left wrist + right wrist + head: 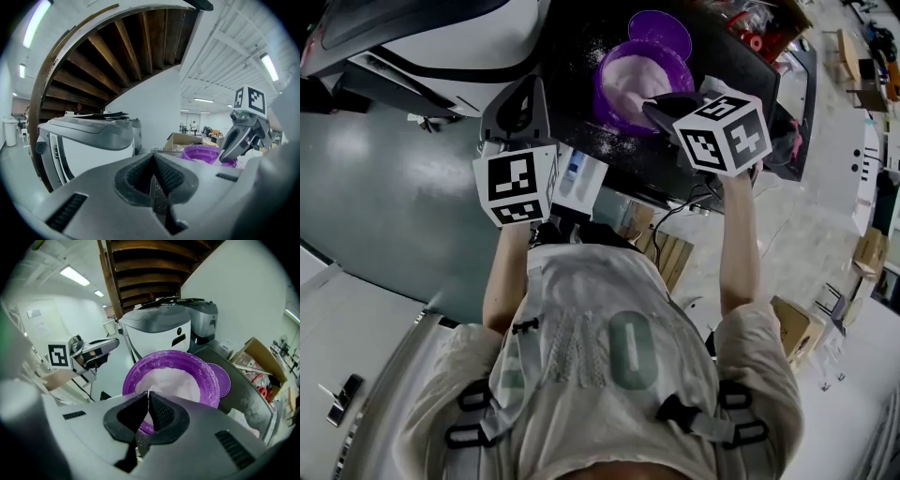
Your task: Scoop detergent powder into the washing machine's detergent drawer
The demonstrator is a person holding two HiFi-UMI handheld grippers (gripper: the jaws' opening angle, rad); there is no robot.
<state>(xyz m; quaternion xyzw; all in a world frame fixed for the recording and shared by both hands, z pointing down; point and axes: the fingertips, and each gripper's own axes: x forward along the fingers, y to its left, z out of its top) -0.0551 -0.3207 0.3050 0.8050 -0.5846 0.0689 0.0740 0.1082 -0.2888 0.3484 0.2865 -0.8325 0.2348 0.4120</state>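
A purple bowl (pixel 602 89) of white powder (pixel 171 380) stands on a black tabletop (pixel 567 56). My right gripper (pixel 661 105) hovers over the bowl's near rim. Its jaws are shut on a thin white edge, seemingly the handle of a white scoop (pixel 149 392) that blends into the powder. My left gripper (pixel 517 101) is shut with nothing between its pads. It is held left of the bowl and points toward the white and grey washing machine (pixel 84 140). A white part with a blue insert (pixel 577 176) sits beside the left cube; I cannot tell whether it is the drawer.
A round purple lid (pixel 661 33) lies on the tabletop behind the bowl. Spilt powder dusts the tabletop around it. An open cardboard box (pixel 258 355) with red items stands at the far right. A wooden stair curves overhead (pixel 122 51).
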